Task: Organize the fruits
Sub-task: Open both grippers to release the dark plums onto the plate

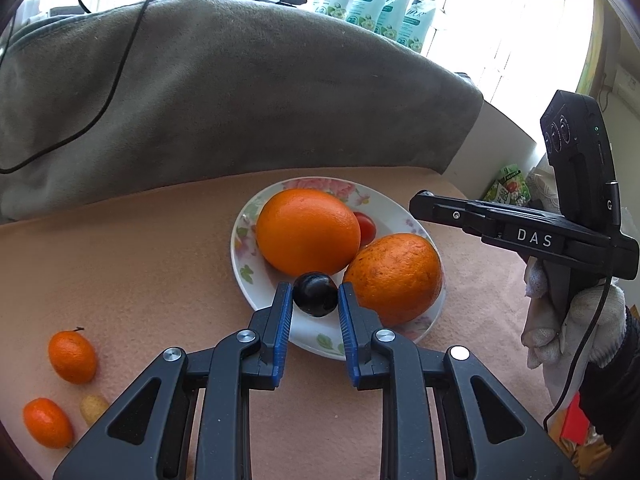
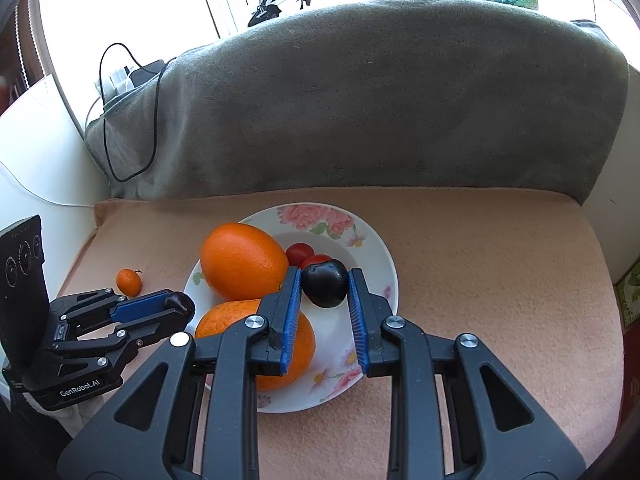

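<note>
Over the near rim of the flowered plate (image 1: 240,248), the left gripper (image 1: 315,286) is pinching a dark fruit (image 1: 315,295), its blue pads pressed against both sides of it. Whether that fruit rests on the plate or hangs just above it cannot be told. Behind it on the plate lie a large orange (image 1: 308,232) and, to the right and touching it, a rougher second orange (image 1: 394,276), with a cherry tomato (image 1: 366,228) showing in the gap between them. In the right wrist view, the right gripper (image 2: 325,274) hangs over the middle of the plate and is pinching another dark fruit (image 2: 324,285), which sits just beside two cherry tomatoes at the plate's centre. The same view shows the left gripper from the side at the plate's left edge, with a dark lump at its tip. Off the plate to the left, two kumquats (image 1: 72,356) lie on the peach cloth (image 1: 140,260), well apart from the rim, and a small pale fruit (image 1: 93,408) lies near the nearer one. A person's white-gloved hand (image 1: 572,332) grips the right gripper's handle to the right of the plate. Beyond the plate's far side rises a grey blanket (image 1: 240,100) with a black cable trailing over it.
</note>
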### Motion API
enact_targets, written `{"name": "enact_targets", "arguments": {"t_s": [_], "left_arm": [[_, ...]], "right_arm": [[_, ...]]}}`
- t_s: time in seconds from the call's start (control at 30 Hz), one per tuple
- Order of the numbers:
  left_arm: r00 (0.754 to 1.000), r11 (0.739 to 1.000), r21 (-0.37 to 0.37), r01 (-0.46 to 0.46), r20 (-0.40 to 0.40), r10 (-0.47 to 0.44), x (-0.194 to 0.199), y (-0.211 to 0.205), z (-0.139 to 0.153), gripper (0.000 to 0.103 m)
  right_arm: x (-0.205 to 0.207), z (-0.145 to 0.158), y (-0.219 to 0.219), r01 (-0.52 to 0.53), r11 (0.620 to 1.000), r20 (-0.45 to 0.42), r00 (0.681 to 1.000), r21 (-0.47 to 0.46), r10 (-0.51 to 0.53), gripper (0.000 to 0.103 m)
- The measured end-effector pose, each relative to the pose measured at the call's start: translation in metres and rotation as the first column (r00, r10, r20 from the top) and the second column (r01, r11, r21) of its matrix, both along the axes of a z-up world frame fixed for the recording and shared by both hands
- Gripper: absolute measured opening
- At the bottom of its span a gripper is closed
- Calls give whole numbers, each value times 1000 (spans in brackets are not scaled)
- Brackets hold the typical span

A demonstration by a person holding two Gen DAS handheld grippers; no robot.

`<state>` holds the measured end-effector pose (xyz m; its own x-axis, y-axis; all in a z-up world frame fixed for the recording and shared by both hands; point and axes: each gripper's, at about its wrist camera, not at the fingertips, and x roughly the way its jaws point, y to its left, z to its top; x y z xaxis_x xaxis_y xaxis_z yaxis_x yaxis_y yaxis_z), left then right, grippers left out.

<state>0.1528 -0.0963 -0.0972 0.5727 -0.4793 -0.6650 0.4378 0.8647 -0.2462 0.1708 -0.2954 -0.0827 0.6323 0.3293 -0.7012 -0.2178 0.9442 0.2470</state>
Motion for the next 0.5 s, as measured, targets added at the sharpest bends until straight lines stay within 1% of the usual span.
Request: {"name": "enact_targets", "arguments": {"t_s": [0.03,0.1,0.17,0.23,0.27,0.3,0.37,0.43,0.47,0.5], "left_arm": [[1000,1000,1,0,1,0,0,0,0,22],[1000,1000,-2,-1,4,1,1,0,0,30],[1000,1000,-4,-1,8,1,1,0,1,32],[1000,1000,-1,0,13,0,1,0,2,37],[1000,1000,0,-1,15,1,1,0,2,46],[1000,1000,-2,-2,17,2,1,0,2,49],[1000,1000,1,2,21,-2,-1,0,3,49],[1000,1000,10,-2,27,2,-2,-1,4,56],[999,1000,13,-8,31,7,-3,-1,4,65],[999,1000,14,-13,37,12,-4,-1,5,68]], "right_arm": [[0,0,0,-1,1000,1,1000,-1,1,24],[-1,1,1,0,1000,4,1000,-4,0,25],[-2,2,1,0,1000,6,1000,-5,0,26],[-2,3,1,2,1000,7,1000,-2,-2,34],[-2,4,1,5,1000,11,1000,-2,-5,47],[-3,5,1,8,1000,18,1000,-1,-8,57],[-5,8,2,7,1000,31,999,-1,-7,60],[-6,10,4,2,1000,36,999,-6,-2,64],[-6,11,5,1,1000,40,999,-11,0,70],[-7,13,5,3,1000,47,999,-15,-2,76]]}}
